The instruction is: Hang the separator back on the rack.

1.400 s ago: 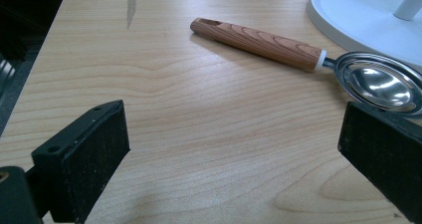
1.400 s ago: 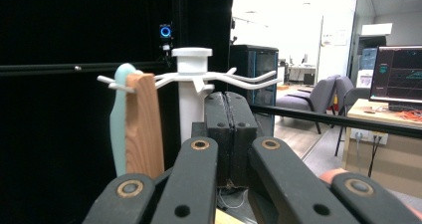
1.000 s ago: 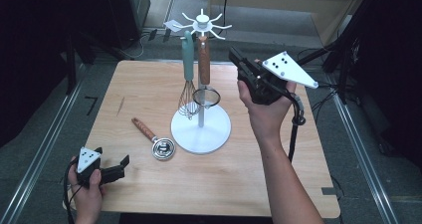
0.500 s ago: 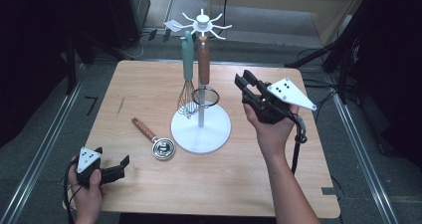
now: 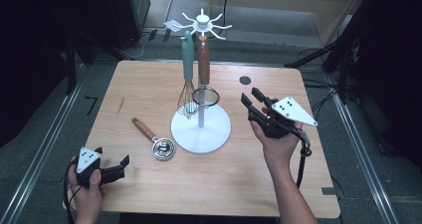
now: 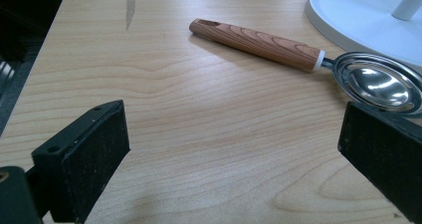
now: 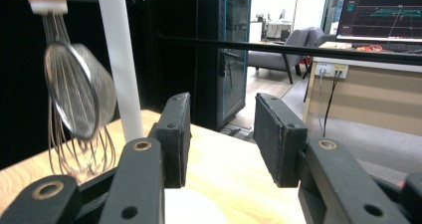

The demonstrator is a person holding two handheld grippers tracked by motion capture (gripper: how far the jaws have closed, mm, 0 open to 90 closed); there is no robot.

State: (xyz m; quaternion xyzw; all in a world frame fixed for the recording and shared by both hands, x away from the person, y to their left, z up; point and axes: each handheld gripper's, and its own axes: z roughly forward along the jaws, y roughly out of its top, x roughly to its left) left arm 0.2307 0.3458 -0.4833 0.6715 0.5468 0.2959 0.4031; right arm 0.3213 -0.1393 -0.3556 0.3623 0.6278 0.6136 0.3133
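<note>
Already two utensils hang on the white rack (image 5: 201,129) in the high view: a teal-handled whisk (image 5: 187,79) and a wood-handled strainer (image 5: 204,84), side by side from the spoked top. A third piece, the wood-handled scoop (image 5: 153,138), lies on the table (image 5: 149,84) just left of the rack's round base, so the hanging job looks about two-thirds done. The right gripper (image 5: 253,100) sits to the right of the rack, its jaws having just been opening, with nothing between them. The left gripper (image 5: 122,162) rests at the table's near left corner.

In the left gripper view, the jaws stand wide and empty, the scoop (image 6: 308,64) ahead, its bowl seemingly touching the base, though the angle is poor.

In the right gripper view, the jaws are partly apart and empty, the strainer (image 7: 74,89) and whisk (image 7: 79,149) hanging beyond.
</note>
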